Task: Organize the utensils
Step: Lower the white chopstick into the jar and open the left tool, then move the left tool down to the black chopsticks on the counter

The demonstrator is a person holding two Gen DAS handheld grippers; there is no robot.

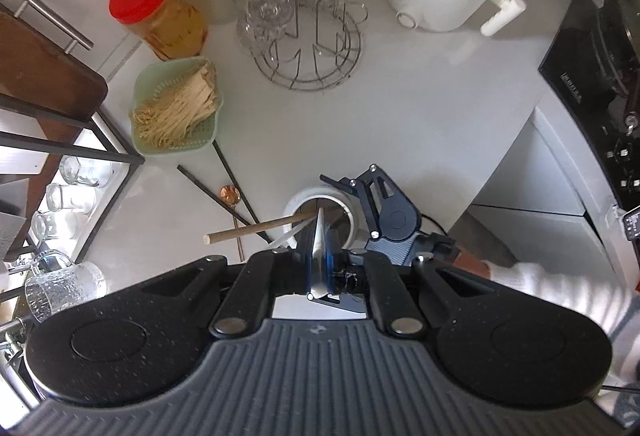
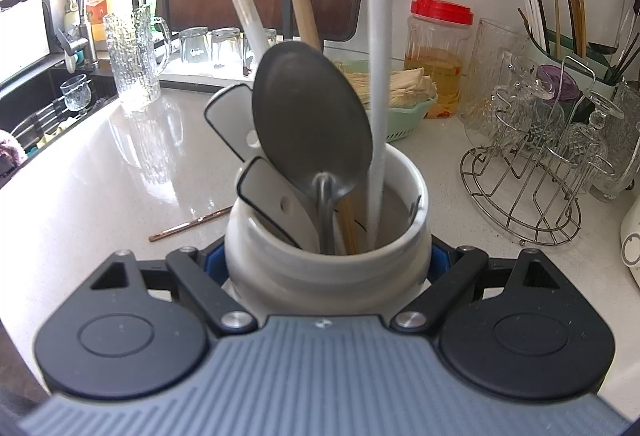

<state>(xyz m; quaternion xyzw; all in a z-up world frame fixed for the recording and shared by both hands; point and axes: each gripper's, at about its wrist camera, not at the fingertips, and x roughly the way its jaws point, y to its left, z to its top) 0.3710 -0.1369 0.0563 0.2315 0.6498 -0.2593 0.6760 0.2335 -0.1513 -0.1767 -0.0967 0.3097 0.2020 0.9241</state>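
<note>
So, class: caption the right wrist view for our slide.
Right gripper steadies the white utensil crock holding a metal ladle.

White ceramic holder point(image 2: 326, 268) upright on counter; steel ladle point(image 2: 310, 119), spatulas, wooden handles inside.

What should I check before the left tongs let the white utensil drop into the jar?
1. Right tongs grip the white jar: ok.
2. Left tongs shut on the white utensil: ok.
3. Utensil's lower end inside the jar mouth: ok.
4. Room left beside the ladle and wooden handle: cannot tell.
5. Jar upright on the counter: ok.
</note>
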